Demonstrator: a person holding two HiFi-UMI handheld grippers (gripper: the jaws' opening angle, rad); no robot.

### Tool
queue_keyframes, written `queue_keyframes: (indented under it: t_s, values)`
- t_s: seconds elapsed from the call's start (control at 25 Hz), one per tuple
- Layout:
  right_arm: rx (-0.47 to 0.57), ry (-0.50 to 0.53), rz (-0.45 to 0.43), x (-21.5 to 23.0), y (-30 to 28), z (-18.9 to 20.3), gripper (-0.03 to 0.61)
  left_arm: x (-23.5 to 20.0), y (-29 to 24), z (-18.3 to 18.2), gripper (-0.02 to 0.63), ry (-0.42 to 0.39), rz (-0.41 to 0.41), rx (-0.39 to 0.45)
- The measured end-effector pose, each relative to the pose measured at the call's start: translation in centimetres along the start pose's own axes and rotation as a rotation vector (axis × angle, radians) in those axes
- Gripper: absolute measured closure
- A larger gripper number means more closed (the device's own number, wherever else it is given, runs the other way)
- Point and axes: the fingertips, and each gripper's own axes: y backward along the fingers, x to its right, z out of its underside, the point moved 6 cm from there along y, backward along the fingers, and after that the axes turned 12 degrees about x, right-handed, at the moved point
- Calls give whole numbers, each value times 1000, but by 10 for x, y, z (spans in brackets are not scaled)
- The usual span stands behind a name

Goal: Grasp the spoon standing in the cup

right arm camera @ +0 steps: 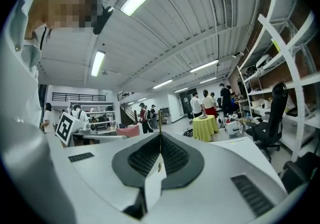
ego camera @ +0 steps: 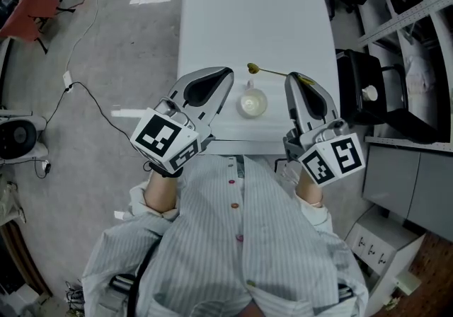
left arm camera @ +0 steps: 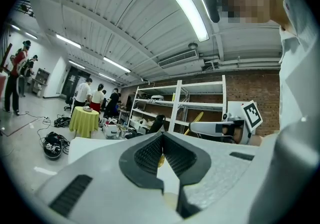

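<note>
Head view checked first. Found spoon [ego camera: 263,71] outside cup [ego camera: 253,104], lying roughly level just beyond the cup and apart from it. Logged handle end clamped in right gripper [ego camera: 291,76], with the bowl end pointing toward left gripper [ego camera: 226,73], near its tip but not touching. Placed spoon between the two gripper tips, and cup on table [ego camera: 241,18] between the two gripper bodies.

Confirmed in right gripper view: jaws pressed together on spoon [right arm camera: 160,120], thin handle rising from the tip of right gripper [right arm camera: 160,137]. Confirmed in left gripper view: jaws of left gripper [left arm camera: 162,137] together at the tips, gripping nothing; spoon [left arm camera: 197,117] seen sticking out of the other tool beyond.

Could not tell whether spoon rested on the table or hung above it. Lost the clamped stretch of handle inside the right pads. Could not make out cup contents. Left a yellowish patch behind the left pads unidentified. Noted near table edge cut off by the person's shirt.

Counted: one spoon, one cup, one table, two grippers.
</note>
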Motion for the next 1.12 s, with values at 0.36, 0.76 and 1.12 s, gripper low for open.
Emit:
queue_keyframes:
  t_s: [0.36, 0.76, 1.12]
  values:
    - [21, -1, 7, 13, 7, -8, 568, 10, -13, 3, 604, 8, 32, -14]
    - [20, -14, 19, 20, 13, -4, 568, 15, -21, 9, 604, 16, 53, -20]
    - [17, -17, 25, 19, 10, -1, 568, 14, -23, 10, 604, 18, 88, -31]
